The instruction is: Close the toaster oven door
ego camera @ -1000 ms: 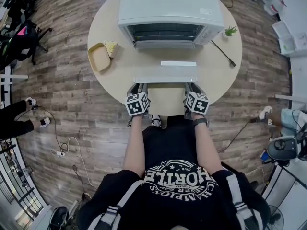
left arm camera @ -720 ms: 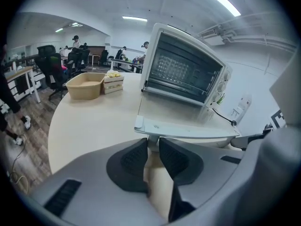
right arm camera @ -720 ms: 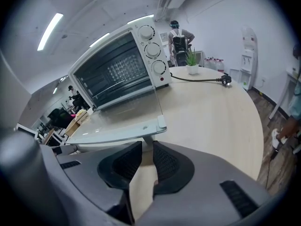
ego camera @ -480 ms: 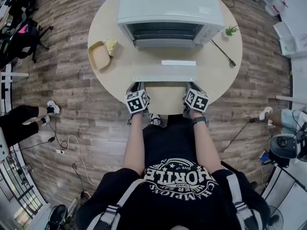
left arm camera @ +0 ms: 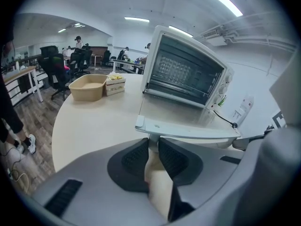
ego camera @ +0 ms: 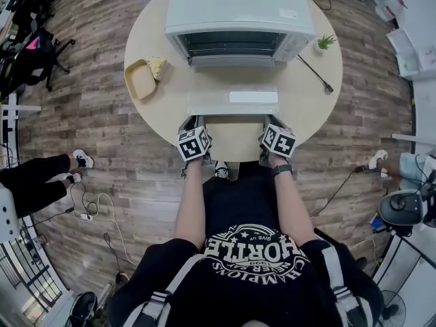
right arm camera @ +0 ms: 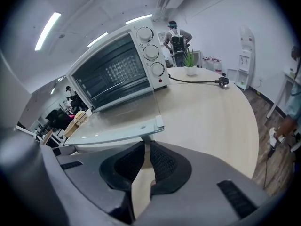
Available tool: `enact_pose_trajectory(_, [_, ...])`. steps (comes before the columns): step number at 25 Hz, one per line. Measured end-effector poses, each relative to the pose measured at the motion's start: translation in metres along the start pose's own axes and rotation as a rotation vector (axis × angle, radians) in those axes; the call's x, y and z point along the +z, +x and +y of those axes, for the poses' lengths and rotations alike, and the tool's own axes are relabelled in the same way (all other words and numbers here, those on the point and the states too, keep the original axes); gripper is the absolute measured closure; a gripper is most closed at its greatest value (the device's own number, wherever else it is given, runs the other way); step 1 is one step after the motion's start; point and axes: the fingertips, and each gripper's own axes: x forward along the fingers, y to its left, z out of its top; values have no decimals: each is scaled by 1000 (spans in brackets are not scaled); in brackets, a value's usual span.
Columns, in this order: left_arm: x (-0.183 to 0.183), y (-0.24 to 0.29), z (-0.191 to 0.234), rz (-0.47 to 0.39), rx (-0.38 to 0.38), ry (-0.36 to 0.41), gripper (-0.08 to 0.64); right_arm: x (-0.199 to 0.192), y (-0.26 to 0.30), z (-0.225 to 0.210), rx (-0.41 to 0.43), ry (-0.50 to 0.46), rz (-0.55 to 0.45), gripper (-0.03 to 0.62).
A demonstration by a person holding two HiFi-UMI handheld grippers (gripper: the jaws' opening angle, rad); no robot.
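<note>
Toaster oven (ego camera: 235,12) at the far side of the round table (ego camera: 320,107), with its door (ego camera: 233,99) swung down and lying nearly flat toward the person, glass face up. Left gripper (ego camera: 194,123) at the door's near left corner and right gripper (ego camera: 271,122) at its near right corner, both angled downward and reaching in just under the front edge. Jaws of both just closed in and now clenched: in the left gripper view, pads pinching the left handle post (left arm camera: 152,141) directly beneath the door's edge; in the right gripper view, pads pinching the right handle post (right arm camera: 144,144) the same way, with the door stretching away above and beyond each grip. Three dials (right arm camera: 151,52) stacked on the oven's right panel, scale marks around them too fine to read. Small label (ego camera: 291,14) on the oven's top, also too small to read. White print on the person's black shirt (ego camera: 248,285), upside down from the head view, "CHAMPIONS" legible along its curve, the other words unclear. Tan tray (ego camera: 139,82) left of the oven, potted plant (ego camera: 325,43) and black plug (ego camera: 328,89) to its right, all well apart from the door.
</note>
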Motion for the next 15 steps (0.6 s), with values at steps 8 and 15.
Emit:
enact_pose_trajectory(8, [5,-4,-3,-9,-8,-23,476,5,-4,1,3,-10,-13,535])
enact_pose_trajectory(15, [9,-7,-5,-16,-8,-16,476,9,-7,2,8,-10,-23,537])
